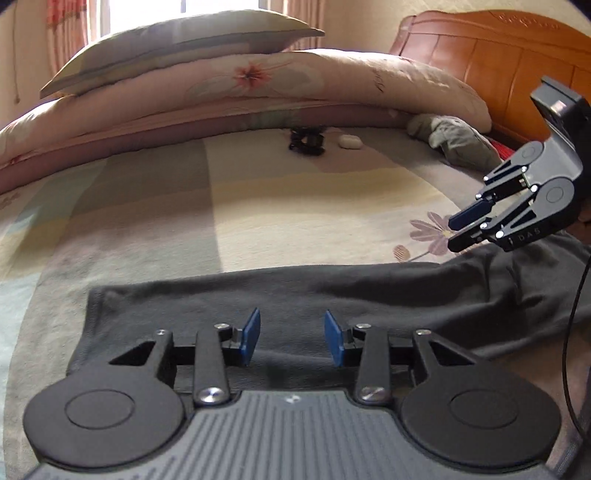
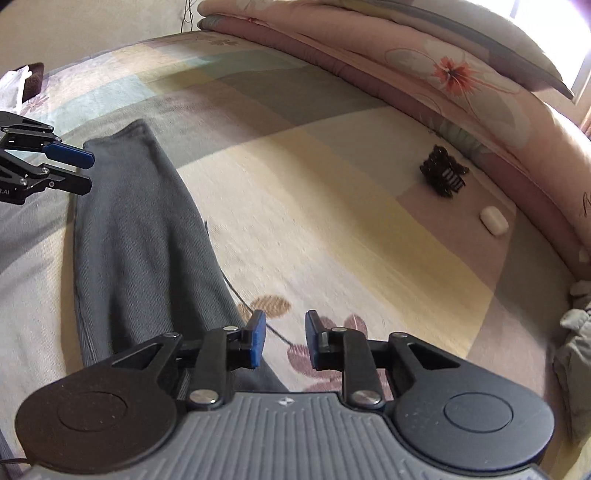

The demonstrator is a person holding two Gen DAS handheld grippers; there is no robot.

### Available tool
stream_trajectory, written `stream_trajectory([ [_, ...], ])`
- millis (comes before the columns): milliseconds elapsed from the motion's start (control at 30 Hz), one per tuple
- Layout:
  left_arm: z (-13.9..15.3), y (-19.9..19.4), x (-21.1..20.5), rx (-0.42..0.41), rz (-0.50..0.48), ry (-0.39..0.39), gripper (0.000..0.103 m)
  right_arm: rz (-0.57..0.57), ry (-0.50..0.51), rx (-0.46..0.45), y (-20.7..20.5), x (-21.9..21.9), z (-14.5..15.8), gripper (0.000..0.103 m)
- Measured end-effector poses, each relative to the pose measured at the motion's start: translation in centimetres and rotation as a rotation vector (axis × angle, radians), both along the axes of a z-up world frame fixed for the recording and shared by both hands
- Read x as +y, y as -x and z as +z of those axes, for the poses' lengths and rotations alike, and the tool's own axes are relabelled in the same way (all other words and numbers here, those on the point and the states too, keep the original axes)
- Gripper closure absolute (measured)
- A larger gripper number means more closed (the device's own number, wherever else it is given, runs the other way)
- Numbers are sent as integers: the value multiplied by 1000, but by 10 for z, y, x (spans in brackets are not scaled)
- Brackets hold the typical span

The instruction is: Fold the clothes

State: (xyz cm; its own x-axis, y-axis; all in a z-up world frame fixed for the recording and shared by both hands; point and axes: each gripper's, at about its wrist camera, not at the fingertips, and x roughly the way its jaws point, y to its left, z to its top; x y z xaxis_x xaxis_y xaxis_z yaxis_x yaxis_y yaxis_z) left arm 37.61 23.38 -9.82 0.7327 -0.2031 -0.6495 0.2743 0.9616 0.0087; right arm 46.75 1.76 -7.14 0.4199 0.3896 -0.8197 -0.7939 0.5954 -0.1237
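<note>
Right gripper [image 1: 466, 229] has "DAS" printed on its side. Both it and the left gripper [image 1: 291, 339] are spread partway, empty, over the dark grey garment [image 2: 140, 236] flat on the bedspread [image 2: 332, 206]

We see a home bedroom: bed [image 1: 229, 206] (patchwork sheet), stacked pillows [image 1: 177, 48], wooden headboard [image 1: 491, 48], curtained window [image 1: 107, 18].

Bed [image 1: 229, 206]: dark garment [image 1: 295, 291], quilt [image 1: 258, 92].
</note>
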Motion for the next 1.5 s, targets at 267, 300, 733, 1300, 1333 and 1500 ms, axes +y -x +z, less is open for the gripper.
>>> stream_trajectory([
  [267,-22,12,-23,111,-23,-19,65,-68,-105,51,-4,-25,-27,58],
  [300,-21,17,-22,119,-27,-34,65,-69,-113,52,-5,-25,-29,57],
  [733,-21,34,-22,116,-24,-60,65,6,-88,21,24,-25,-33,57],
  [1300,-15,26,-84,132,-174,15,66,-11,-107,118,122,-50,-30,85],
  [1333,-20,25,-84,162,-167,30,66,-32,-133,160,121,-53,-30,92],
  [1500,-9,39,-87,224,-194,-38,65,15,-168,299,139,-68,-26,92],
])
